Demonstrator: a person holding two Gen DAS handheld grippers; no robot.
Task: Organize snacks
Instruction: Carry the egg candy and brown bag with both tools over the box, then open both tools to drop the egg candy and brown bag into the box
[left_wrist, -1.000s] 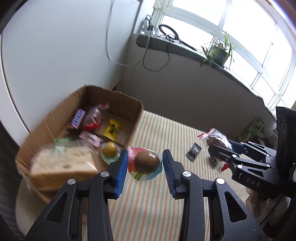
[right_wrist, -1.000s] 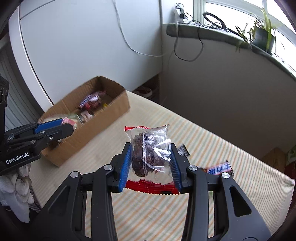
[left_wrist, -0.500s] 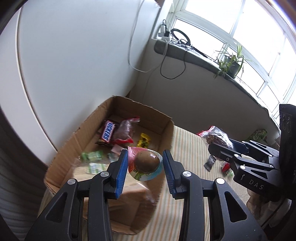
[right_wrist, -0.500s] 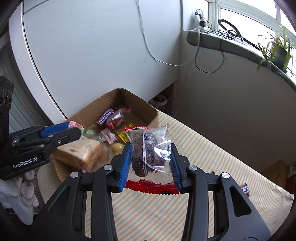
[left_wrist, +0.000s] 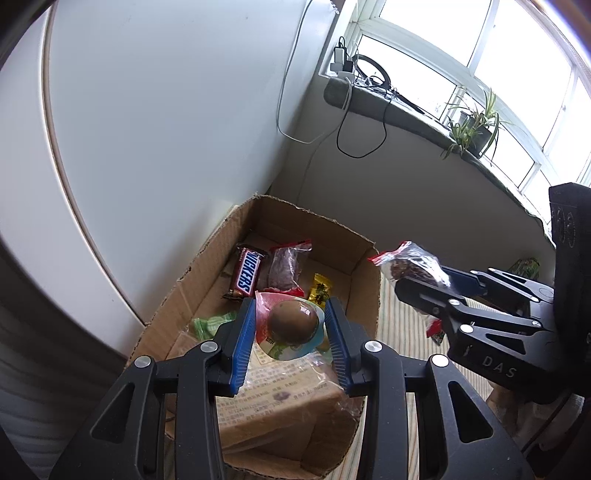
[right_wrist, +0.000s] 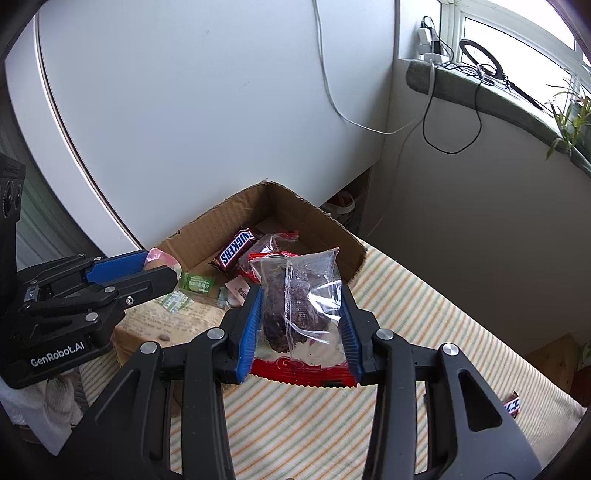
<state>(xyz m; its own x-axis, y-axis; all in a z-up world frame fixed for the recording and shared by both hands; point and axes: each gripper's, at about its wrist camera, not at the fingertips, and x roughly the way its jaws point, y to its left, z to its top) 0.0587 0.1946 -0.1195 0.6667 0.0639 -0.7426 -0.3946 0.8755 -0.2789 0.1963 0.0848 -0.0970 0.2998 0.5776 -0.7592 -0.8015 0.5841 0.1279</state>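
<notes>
Currently: left gripper (left_wrist: 290, 334) clamps a packaged egg (left_wrist: 291, 325) above the cardboard box (left_wrist: 364, 275); right gripper (right_wrist: 301, 328) clamps a dark snack bag (right_wrist: 299, 299), seemingly just outside the box's near wall.

A: The cardboard box (left_wrist: 207, 266) is looking matt and rough, its corrugated edge showing torn.
B: And the egg packet (left_wrist: 291, 325) is shining, glossy clear plastic over a smooth brown egg.
A: The cake bag (right_wrist: 301, 299) is catching light too, crinkled clear film.
B: The Snickers bar (left_wrist: 246, 274) wrapper is gleaming. The striped tablecloth (right_wrist: 424, 321) is looking like woven, matt cloth.
</notes>
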